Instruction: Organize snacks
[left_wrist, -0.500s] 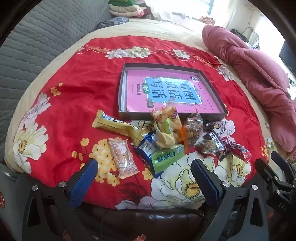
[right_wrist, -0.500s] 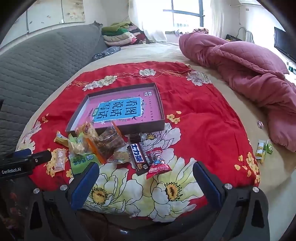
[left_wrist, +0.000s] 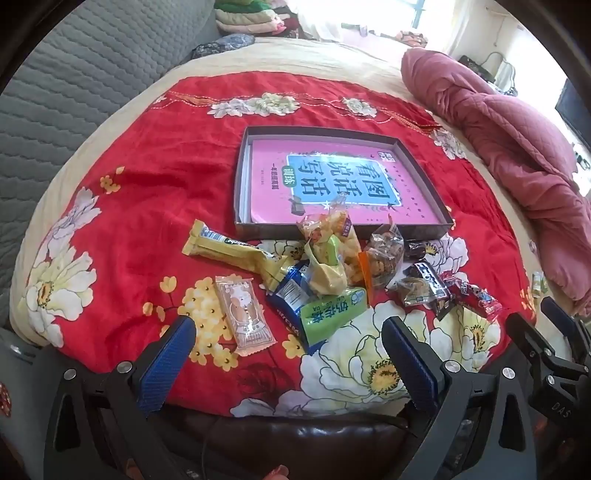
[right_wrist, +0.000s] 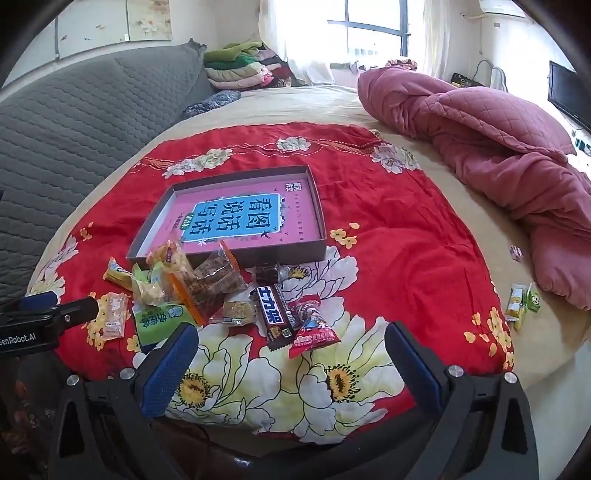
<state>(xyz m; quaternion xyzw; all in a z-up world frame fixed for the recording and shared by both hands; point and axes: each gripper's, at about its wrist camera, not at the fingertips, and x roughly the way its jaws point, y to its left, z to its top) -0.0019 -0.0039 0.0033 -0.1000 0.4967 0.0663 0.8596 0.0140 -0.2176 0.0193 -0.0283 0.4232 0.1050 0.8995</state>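
You are in a home bedroom. The bed (right_wrist: 332, 107) fills the room; on it lies a pink quilt (right_wrist: 491, 147), at its far end folded clothes (right_wrist: 240, 66), behind it a curtained window (right_wrist: 373, 26), beside it a television (right_wrist: 569, 92).

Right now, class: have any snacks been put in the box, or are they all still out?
All out. The box holds only a pink book; the snacks lie piled on the red cloth.
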